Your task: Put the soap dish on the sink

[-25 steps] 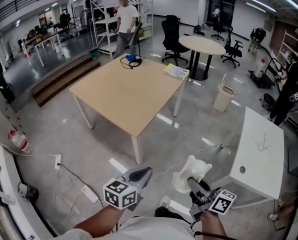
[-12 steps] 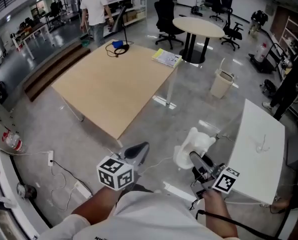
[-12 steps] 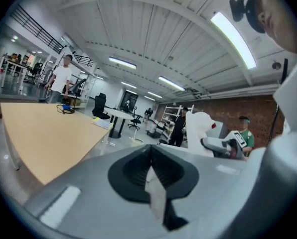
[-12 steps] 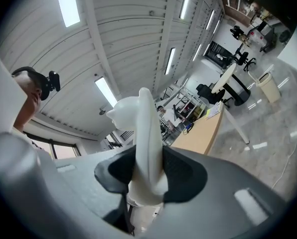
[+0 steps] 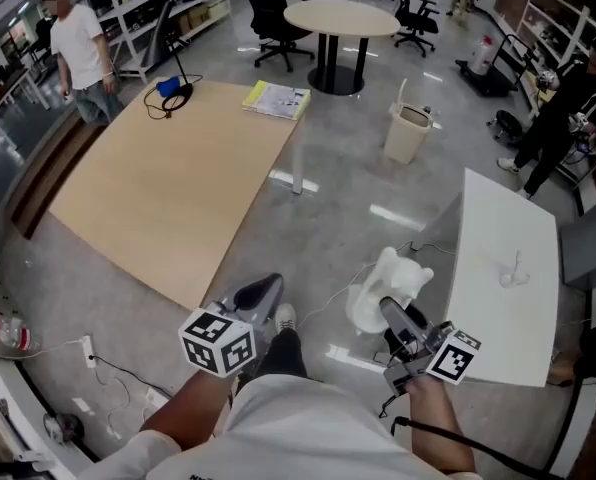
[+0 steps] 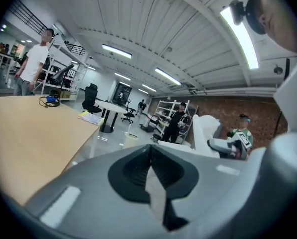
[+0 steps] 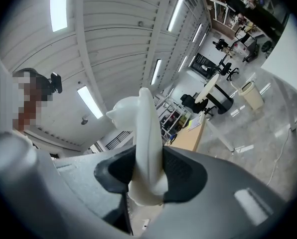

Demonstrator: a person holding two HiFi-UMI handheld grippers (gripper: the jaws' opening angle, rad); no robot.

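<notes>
A white soap dish stands on edge in my right gripper, which is shut on its lower rim; in the right gripper view the soap dish rises between the two dark pads of the right gripper. The white sink unit with a small faucet lies just right of that gripper, apart from it. My left gripper hangs over the floor left of the dish. In its own view the left gripper is shut with nothing in it, and the soap dish shows at the right.
A large wooden table with a blue item and a booklet fills the left. Behind it are a round table, office chairs and a bin. One person stands far left, another far right. Cables trail on the floor.
The whole view has swung: the wooden table slid left and the white sink unit came closer on the right. Both grippers moved along with the person; the right one still holds the dish.
</notes>
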